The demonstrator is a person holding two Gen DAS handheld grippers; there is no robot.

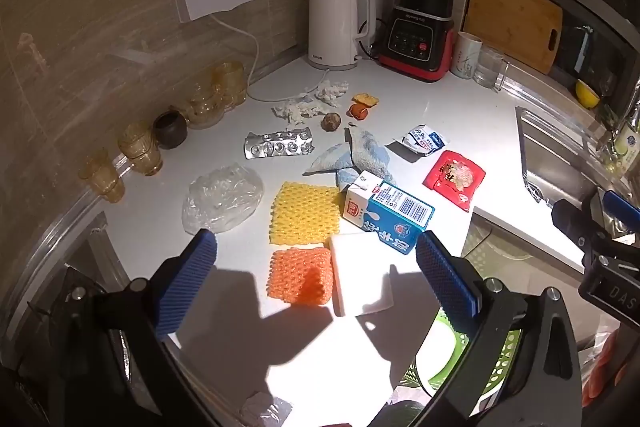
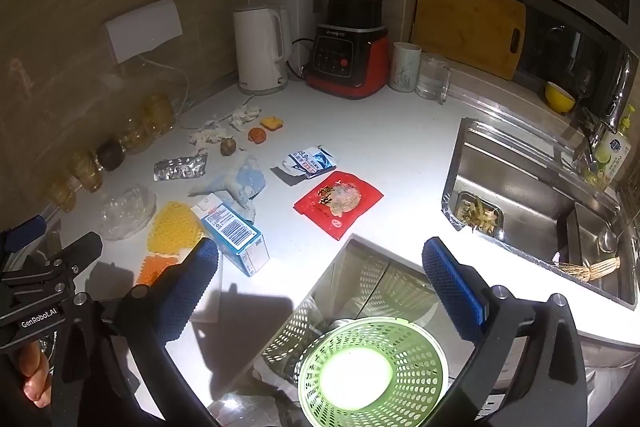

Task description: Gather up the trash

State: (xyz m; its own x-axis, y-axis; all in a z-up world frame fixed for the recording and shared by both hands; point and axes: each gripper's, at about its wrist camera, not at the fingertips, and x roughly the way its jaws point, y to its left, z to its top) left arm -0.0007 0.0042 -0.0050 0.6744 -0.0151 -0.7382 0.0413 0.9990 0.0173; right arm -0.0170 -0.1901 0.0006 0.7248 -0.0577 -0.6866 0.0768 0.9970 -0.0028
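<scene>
Both grippers, left (image 1: 316,267) and right (image 2: 320,275), stood spread, ribbed blue pads holding nothing. Trash lay on the glossy white counter (image 1: 460,99): foil blister pack (image 1: 278,145), boxy milk carton (image 1: 388,211), netted orange foam (image 1: 300,277). Only the right wrist view showed the perforated green basket (image 2: 374,371), apparently below the counter edge.

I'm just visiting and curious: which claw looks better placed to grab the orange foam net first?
Probably the left. The left claw is open, and the orange foam net lies right between its fingers. The right claw hangs open over the green basket, off to the side.
</scene>
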